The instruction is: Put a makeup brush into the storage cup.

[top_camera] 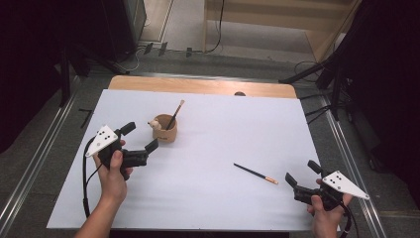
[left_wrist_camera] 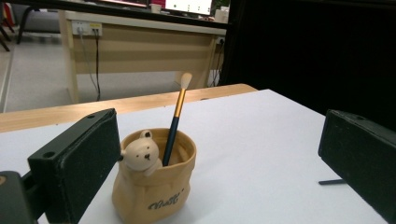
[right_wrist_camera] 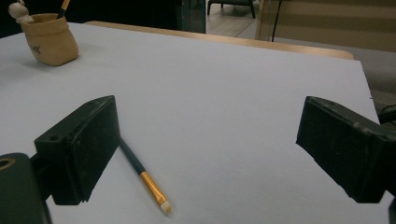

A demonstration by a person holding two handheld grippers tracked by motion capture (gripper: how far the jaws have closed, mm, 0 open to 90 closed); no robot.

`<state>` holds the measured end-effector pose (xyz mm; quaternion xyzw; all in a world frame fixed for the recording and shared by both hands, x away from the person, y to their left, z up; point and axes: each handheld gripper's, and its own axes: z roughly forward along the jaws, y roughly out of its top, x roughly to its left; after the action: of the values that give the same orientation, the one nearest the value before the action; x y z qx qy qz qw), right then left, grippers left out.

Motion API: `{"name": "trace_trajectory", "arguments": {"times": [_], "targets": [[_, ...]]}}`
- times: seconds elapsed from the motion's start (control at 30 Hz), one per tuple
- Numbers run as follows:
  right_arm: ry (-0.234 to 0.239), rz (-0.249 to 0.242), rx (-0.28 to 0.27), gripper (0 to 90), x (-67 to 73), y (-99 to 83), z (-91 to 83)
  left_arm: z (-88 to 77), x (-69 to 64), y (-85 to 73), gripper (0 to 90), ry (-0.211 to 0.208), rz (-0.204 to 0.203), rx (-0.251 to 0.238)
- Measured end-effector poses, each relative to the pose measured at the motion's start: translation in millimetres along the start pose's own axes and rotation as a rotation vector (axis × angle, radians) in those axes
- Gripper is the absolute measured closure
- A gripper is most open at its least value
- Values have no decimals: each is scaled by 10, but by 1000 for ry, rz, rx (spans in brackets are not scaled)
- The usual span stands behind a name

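A tan sack-shaped holder [top_camera: 165, 130] with a small bear figure on its rim stands left of the table's middle, with one brush [top_camera: 175, 114] upright in it. My left gripper [top_camera: 140, 136] is open just left of it, its jaws apart on either side. In the left gripper view the holder [left_wrist_camera: 154, 179] and its brush [left_wrist_camera: 176, 116] sit between the wide jaws. A second brush [top_camera: 256, 173] lies flat on the white sheet at the right. My right gripper [top_camera: 302, 173] is open just right of its bristle end; the right gripper view has that brush [right_wrist_camera: 144, 177] by the left jaw.
A white sheet [top_camera: 223, 134] covers most of the wooden table [top_camera: 198, 86]. Cables and stand legs lie on the floor beyond the far edge and at the right. The holder [right_wrist_camera: 49, 37] stands far off in the right gripper view.
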<state>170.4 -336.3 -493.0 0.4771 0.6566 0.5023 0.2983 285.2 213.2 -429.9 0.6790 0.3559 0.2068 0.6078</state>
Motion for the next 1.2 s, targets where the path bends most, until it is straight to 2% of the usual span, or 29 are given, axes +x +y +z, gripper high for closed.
{"name": "trace_trajectory", "arguments": {"times": [0.3,0.53,0.63,0.8,0.87,0.93,1.0,1.2], "targets": [[26,-32,19,93,21,110,9,-183,41,-161,0,20,5,39],[53,-44,56,97,23,213,87,-296,34,-143,0,33,42,42],[73,-72,80,97,56,267,155,-369,23,-141,0,35,55,40],[91,-90,107,97,89,336,232,-435,4,-140,0,38,45,41],[96,-91,110,97,96,352,247,-460,12,-170,0,44,45,43],[106,-100,125,98,118,400,291,-480,49,-242,0,58,23,57],[114,-106,132,99,125,428,316,-488,62,-260,0,60,18,59],[124,-119,165,104,105,463,396,-581,96,-314,0,88,29,65]]}}
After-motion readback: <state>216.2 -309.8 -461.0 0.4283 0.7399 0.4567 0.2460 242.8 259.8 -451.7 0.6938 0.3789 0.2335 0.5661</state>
